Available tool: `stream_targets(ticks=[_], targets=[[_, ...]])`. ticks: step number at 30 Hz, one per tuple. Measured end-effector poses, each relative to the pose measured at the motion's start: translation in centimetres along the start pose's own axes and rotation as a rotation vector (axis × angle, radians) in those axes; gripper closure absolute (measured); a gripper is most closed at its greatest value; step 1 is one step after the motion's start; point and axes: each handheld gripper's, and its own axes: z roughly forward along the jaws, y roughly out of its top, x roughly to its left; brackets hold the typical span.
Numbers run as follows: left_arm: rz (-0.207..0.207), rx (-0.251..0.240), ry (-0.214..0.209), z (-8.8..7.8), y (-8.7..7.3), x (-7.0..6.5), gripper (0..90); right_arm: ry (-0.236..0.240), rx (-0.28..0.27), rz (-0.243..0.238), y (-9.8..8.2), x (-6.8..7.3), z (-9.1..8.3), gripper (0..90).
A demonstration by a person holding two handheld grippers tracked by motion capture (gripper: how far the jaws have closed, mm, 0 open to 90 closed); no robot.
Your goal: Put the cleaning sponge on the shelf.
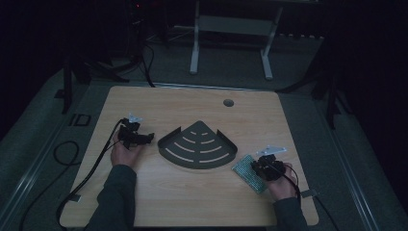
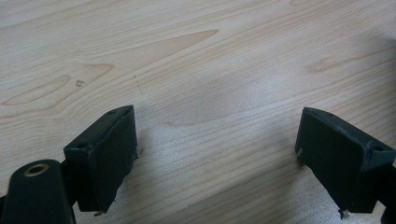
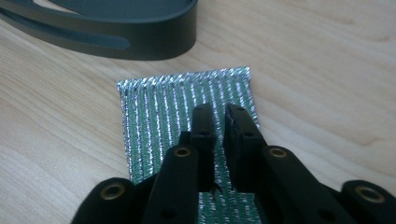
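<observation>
Sponge (image 3: pixel 187 116), green with silver stripes, lies flat just beside dark corner tray (image 1: pixel 198 146). Right gripper (image 3: pixel 218 122) sits over it, jaws nearly closed, gripping nothing visible. Left gripper (image 2: pixel 215 156) wide open, empty, on tray's far side. Pinch an edge, lift slowly.

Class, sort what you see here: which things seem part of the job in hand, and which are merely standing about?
Likely in the job: green scouring pad, under the nearly shut right gripper; dark corner shelf; open left gripper.

Standing about: white frame on the floor; cables.
</observation>
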Motion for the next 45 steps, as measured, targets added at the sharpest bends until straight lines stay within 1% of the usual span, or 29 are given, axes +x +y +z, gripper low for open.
stream_targets(ticks=[4,6,8,10,18,21,23,26,29,33,35,36,37,38,45], targets=[[0.000,0.000,0.000,0.0,0.0,0.0,13.6,-0.010,0.011,-0.023,0.6,-0.6,-0.7,78.9],[0.000,0.000,0.000,0.0,0.0,0.0,13.6,-0.003,0.019,-0.033,0.9,-1.1,-1.0,78.2],[0.000,0.000,0.000,0.0,0.0,0.0,13.6,-0.001,0.022,-0.036,1.0,-1.3,-1.1,78.0],[0.000,0.000,0.000,0.0,0.0,0.0,13.5,0.006,0.040,-0.050,1.1,-1.9,-1.3,77.7],[0.000,0.000,0.000,0.0,0.0,0.0,13.6,0.017,0.098,-0.081,1.2,-3.3,-1.2,77.7],[0.000,0.000,0.000,0.0,0.0,0.0,13.6,0.022,0.115,-0.095,1.2,-3.6,-1.1,77.6],[0.000,0.000,0.000,0.0,0.0,0.0,13.6,0.036,0.126,-0.102,1.3,-3.8,-1.0,77.5],[0.000,0.000,0.000,0.0,0.0,0.0,13.5,0.039,0.142,-0.114,1.5,-4.0,-0.9,77.3],[0.000,0.000,0.000,0.0,0.0,0.0,13.6,0.061,0.163,-0.136,1.8,-4.1,-0.7,77.1],[-0.001,0.000,0.000,0.0,0.0,0.0,13.5,0.095,0.187,-0.144,2.2,-4.2,-0.5,77.1],[0.000,0.000,0.000,0.0,0.0,0.0,13.6,0.111,0.201,-0.143,2.5,-4.3,-0.3,76.6],[0.000,0.000,0.000,0.0,0.0,0.0,13.6,0.141,0.217,-0.133,2.6,-4.4,-0.1,75.8],[0.000,0.000,0.000,0.0,0.0,0.0,13.6,0.141,0.217,-0.133,2.6,-4.4,-0.1,75.8],[0.000,0.000,0.000,0.0,0.0,0.0,13.6,0.163,0.241,-0.120,2.8,-4.6,0.1,75.6],[0.000,0.000,0.000,0.0,0.0,0.0,13.6,0.172,0.290,-0.129,3.2,-5.0,0.7,76.4]])
